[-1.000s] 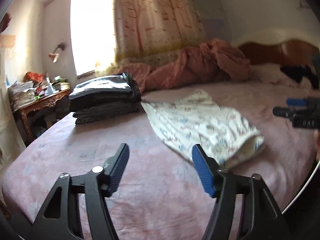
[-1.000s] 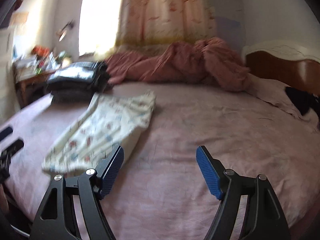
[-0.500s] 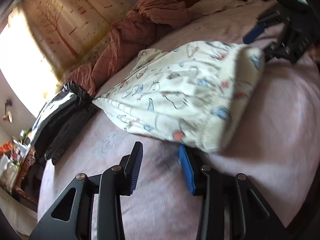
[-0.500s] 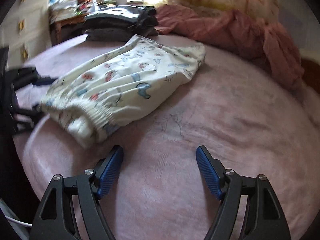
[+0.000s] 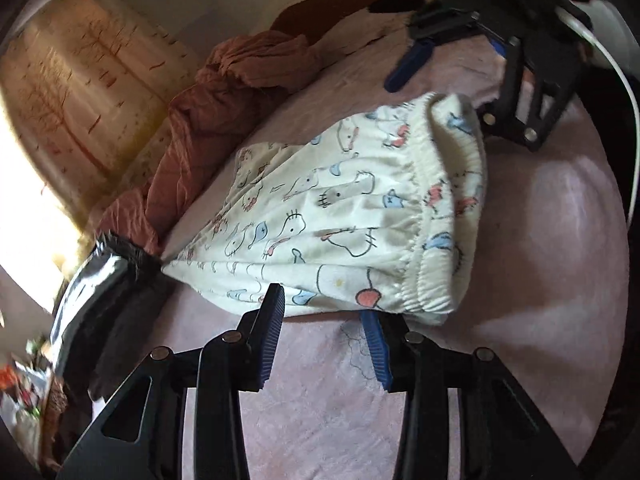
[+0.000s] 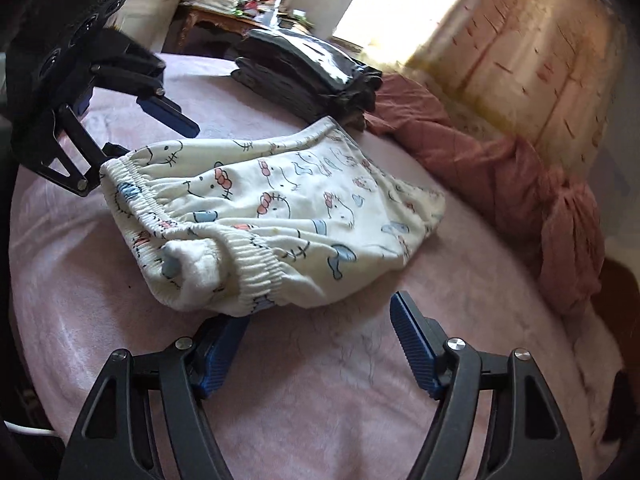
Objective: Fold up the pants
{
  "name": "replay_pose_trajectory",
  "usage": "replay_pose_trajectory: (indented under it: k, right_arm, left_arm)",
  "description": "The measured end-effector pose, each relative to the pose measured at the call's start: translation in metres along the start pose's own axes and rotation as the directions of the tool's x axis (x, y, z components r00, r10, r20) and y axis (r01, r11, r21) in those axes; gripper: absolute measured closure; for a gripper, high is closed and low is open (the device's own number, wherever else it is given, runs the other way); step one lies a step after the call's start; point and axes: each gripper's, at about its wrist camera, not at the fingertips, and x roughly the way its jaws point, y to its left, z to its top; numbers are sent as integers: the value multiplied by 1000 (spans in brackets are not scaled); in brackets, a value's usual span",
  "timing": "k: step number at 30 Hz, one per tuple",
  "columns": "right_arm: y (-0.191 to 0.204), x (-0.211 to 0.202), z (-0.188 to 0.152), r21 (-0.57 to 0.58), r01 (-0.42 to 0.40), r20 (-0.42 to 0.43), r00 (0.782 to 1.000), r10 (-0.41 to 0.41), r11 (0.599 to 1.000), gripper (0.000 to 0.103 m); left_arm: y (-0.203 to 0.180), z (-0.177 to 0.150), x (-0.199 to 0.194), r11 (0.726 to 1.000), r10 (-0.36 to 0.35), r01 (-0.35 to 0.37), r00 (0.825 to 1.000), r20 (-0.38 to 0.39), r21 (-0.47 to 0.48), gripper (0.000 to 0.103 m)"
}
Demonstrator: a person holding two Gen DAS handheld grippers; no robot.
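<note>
White pants with a cartoon print lie flat on the pink bed cover, gathered waistband toward me. My left gripper sits at one waistband corner, its jaws opening. The pants' hem lies across the fingertips without being pinched, and one tip is tucked under it. At the opposite corner of the pants, my right gripper stands wide open and closing a little, its left pad partly under the waistband. From the other side, each gripper shows beyond the waistband: the right gripper, the left gripper.
A stack of dark folded clothes sits at the pants' leg end. A rumpled rust-pink blanket lies along the far side below a patterned curtain. A cluttered wooden desk stands beyond the bed. A white cable trails from the right gripper.
Both grippers have rolled and come in low to the pants' waistband, one at each corner. The left jaws have narrowed. The pants have not moved.
</note>
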Motion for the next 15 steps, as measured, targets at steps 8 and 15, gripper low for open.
replay_pose_trajectory:
  k: [8,15]
  right_arm:
    - [23,-3,1,-216,34,45,999,-25,976,33]
    - [37,1,8,-326,42,69,997,-20,944,39]
  left_arm:
    - [-16,-5,-13,982,94,-114,986,139,151,48]
    - [-20,-3,-6,957,66,-103,988,140,270,47]
